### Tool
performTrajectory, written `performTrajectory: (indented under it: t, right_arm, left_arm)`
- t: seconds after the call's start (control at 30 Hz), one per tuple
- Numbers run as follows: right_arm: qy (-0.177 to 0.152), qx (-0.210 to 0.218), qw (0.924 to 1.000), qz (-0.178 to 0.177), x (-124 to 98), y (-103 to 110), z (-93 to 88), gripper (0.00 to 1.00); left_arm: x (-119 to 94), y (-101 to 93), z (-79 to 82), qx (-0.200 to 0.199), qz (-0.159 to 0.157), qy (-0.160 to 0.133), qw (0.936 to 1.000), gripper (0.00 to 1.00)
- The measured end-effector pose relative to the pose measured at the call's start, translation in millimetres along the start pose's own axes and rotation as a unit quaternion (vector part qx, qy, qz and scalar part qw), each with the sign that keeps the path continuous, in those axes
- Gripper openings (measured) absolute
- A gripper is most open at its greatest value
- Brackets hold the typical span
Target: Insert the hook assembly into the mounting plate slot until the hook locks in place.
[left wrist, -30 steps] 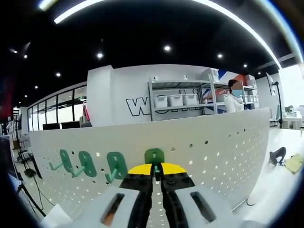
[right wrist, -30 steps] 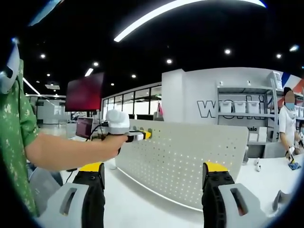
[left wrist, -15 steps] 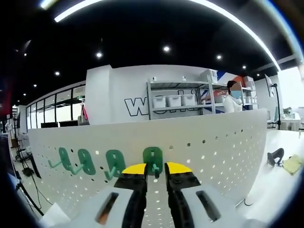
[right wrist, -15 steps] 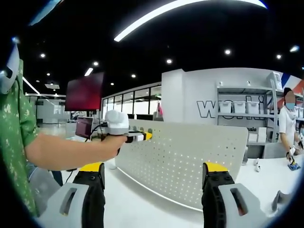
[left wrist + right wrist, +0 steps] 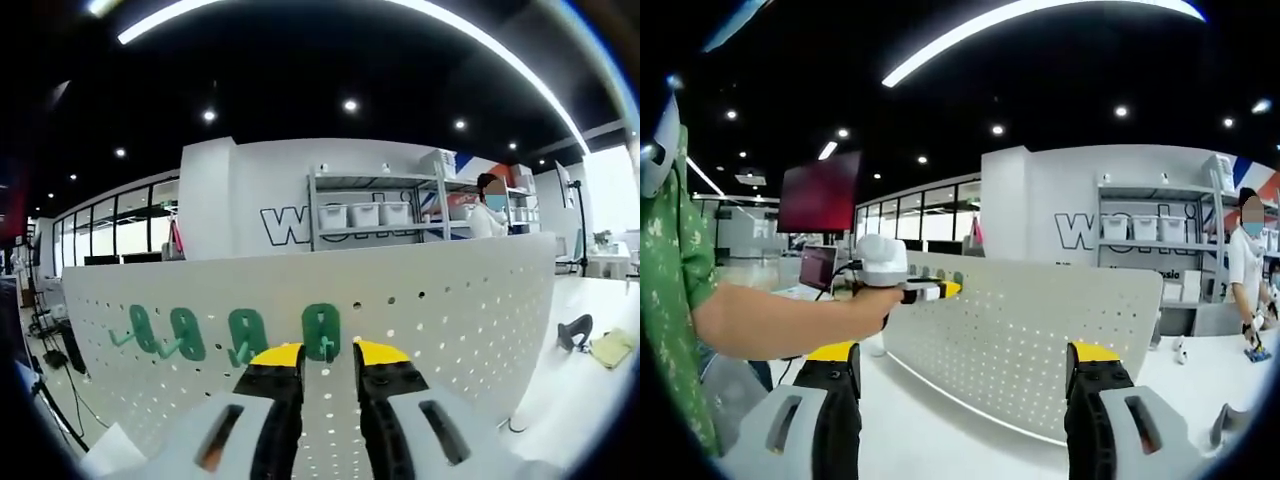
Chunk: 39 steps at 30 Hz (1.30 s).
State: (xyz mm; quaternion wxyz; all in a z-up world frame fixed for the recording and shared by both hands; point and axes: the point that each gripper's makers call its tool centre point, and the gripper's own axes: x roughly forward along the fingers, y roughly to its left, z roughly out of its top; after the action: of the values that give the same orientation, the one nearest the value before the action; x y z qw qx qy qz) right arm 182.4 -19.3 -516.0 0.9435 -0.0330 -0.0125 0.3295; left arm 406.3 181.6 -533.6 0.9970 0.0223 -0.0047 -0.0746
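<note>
Left gripper view: the left gripper is opening wider than before, letting go; the green hook is sitting on the pegboard between the jaws, untouched.

A metal shelf rack holds white bins against the far wall. A dark red screen hangs near the windows.

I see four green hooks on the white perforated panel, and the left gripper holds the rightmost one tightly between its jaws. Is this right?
Not quite. In the left gripper view, four green hooks sit on the white perforated panel, but the left gripper is open: its jaws stand apart on either side of the rightmost hook, not clamped on it.
</note>
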Motion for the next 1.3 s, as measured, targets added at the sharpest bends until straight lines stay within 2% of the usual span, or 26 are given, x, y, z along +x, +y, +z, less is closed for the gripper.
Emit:
performTrajectory:
  t: [0.27,0.7,1.03,1.3]
  right_arm:
    - [-0.002,-0.005,1.0000,-0.001,-1.2,2.5,4.0,0.86]
    - [-0.001,-0.016,0.9999,-0.003,-3.4,14.6,12.5,0.86]
    - [0.000,-0.022,0.9997,-0.008,-7.2,25.2,17.9,0.86]
    - [0.000,-0.024,0.9997,-0.011,-11.1,35.2,20.1,0.86]
  left_arm:
    - [-9.1,-1.9,4.1,0.002,-0.004,-0.003,1.0000,0.23]
    - [-37.8,-2.9,14.1,0.003,-0.025,-0.015,0.9996,0.27]
    - [-68.7,-1.0,28.4,0.002,-0.046,-0.028,0.9986,0.31]
    - [-105.0,-0.8,40.6,0.004,-0.065,-0.039,0.9971,0.35]
